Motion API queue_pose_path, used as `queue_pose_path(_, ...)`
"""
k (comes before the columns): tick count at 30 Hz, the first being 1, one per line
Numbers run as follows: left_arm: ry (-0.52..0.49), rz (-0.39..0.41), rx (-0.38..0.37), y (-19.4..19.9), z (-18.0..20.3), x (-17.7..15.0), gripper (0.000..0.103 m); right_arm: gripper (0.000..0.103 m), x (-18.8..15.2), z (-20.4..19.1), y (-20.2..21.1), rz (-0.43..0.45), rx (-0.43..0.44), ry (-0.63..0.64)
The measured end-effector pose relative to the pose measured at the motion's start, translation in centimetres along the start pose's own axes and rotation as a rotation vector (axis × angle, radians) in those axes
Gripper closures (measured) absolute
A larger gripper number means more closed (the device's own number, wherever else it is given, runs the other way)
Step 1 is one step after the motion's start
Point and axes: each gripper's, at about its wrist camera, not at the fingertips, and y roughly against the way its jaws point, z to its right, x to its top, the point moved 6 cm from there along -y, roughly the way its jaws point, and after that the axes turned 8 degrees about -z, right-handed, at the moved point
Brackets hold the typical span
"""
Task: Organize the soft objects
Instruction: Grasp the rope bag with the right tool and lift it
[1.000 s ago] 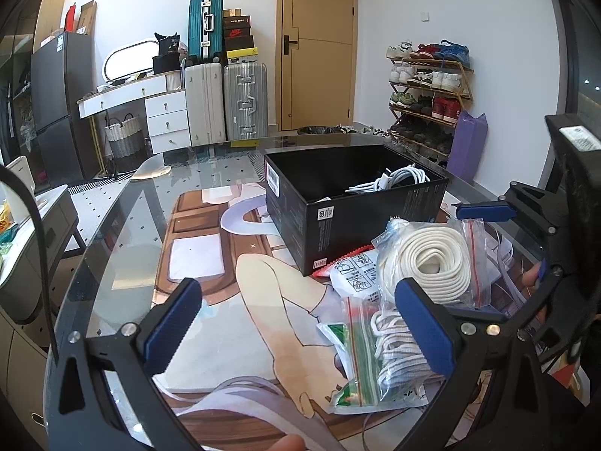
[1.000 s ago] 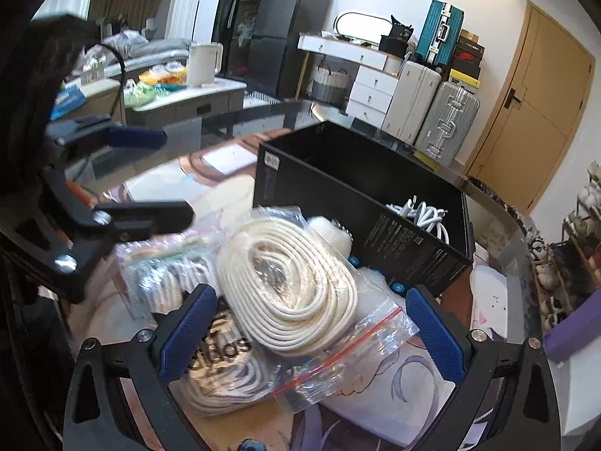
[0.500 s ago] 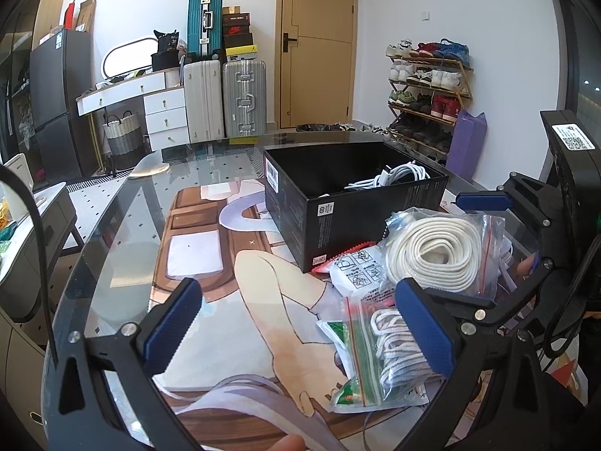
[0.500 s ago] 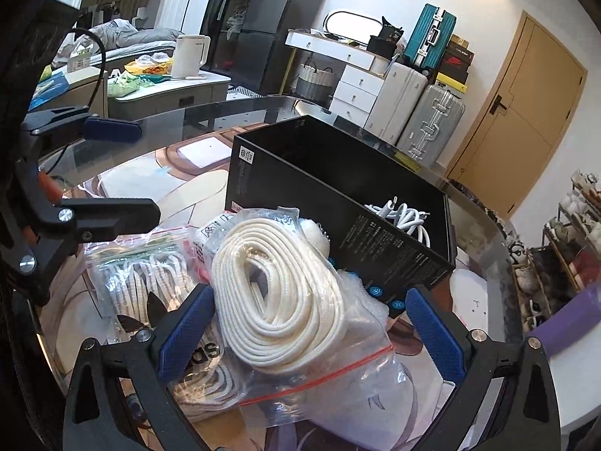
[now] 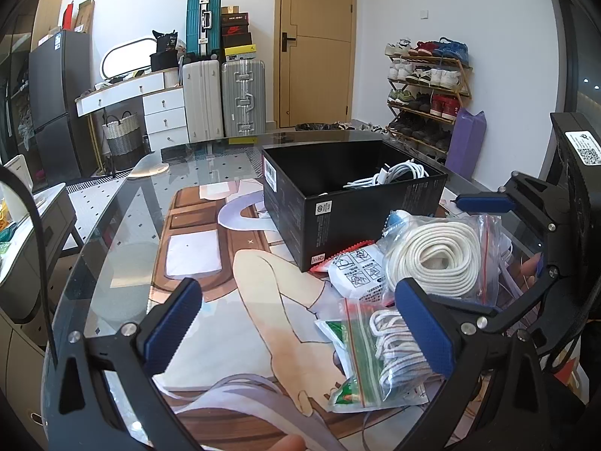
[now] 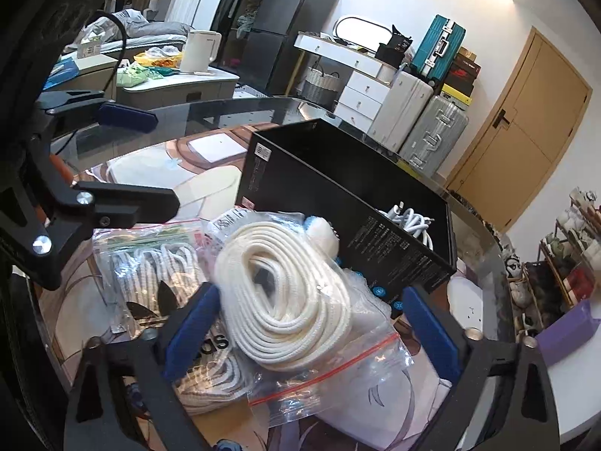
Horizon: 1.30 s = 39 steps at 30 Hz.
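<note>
Right tool (image 6: 311, 332) wide open round rope bag (image 6: 300, 293); left tool (image 5: 296, 332) open, empty.

box (image 5: 349, 203) top open | bagged rope (image 6: 285, 293) blocks near wall

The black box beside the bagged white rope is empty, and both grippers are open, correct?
Not quite. The black box is not empty: white cables lie inside, as the left wrist view shows. The bagged white rope does sit beside it, and the left gripper and right gripper are open.
</note>
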Motion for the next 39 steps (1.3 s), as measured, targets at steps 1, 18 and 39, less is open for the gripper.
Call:
queue_pose_path(1,0.001,0.000,0.000,0.0,0.0,0.0,0.000,0.022,0.0,-0.1,0.0,0.000,0.013,0.002)
queue_pose_path(18,-0.003,-0.001,-0.001,0.0,0.2,-0.2,0.000,0.054,-0.8,1.1,1.4,0.055,0.108,-0.111)
queue_pose_path(39,-0.018,-0.005,-0.003,-0.1,0.6,-0.4,0.000,0.061,-3.3,1.0,1.3,0.000,0.128,-0.139)
